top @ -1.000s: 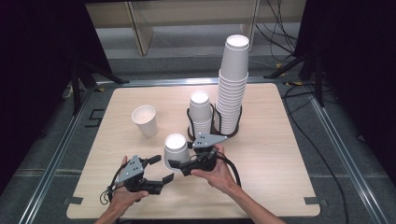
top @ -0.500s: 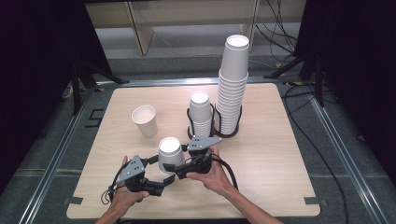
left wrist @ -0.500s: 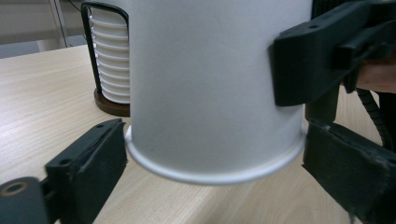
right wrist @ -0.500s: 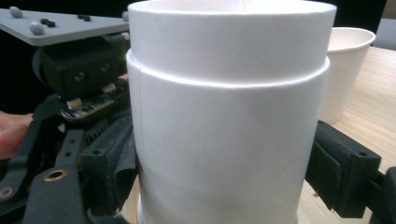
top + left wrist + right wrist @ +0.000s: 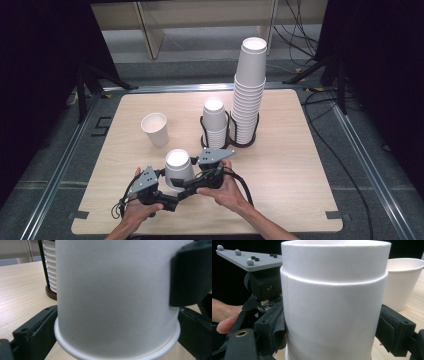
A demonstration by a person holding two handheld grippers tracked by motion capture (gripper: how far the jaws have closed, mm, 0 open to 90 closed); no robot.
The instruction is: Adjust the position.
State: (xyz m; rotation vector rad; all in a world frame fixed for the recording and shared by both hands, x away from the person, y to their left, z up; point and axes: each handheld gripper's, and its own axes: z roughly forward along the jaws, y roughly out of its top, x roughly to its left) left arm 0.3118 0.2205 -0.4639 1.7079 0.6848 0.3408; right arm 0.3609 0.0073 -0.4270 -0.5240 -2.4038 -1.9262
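Observation:
An upside-down white paper cup (image 5: 178,167) is near the table's front edge, with my right gripper (image 5: 186,181) shut on its side wall. In the right gripper view the cup (image 5: 332,302) fills the gap and both pads (image 5: 272,325) press on it. My left gripper (image 5: 172,197) reaches in from the left. Its jaws have just been opening and now stand open around the cup's rim (image 5: 117,345). One right gripper finger (image 5: 191,275) shows against the cup wall in the left gripper view. Whether the rim rests on the table I cannot tell.
A single upright cup (image 5: 155,129) stands left of centre on the wooden table (image 5: 290,165). Behind the grippers, a short stack of cups (image 5: 215,125) and a tall stack (image 5: 248,90) sit in black wire holders. Dark stands and cables surround the table.
The right gripper has carried the cup a little left and toward the front edge, up to the left gripper. The left gripper's jaws now stand around the cup.

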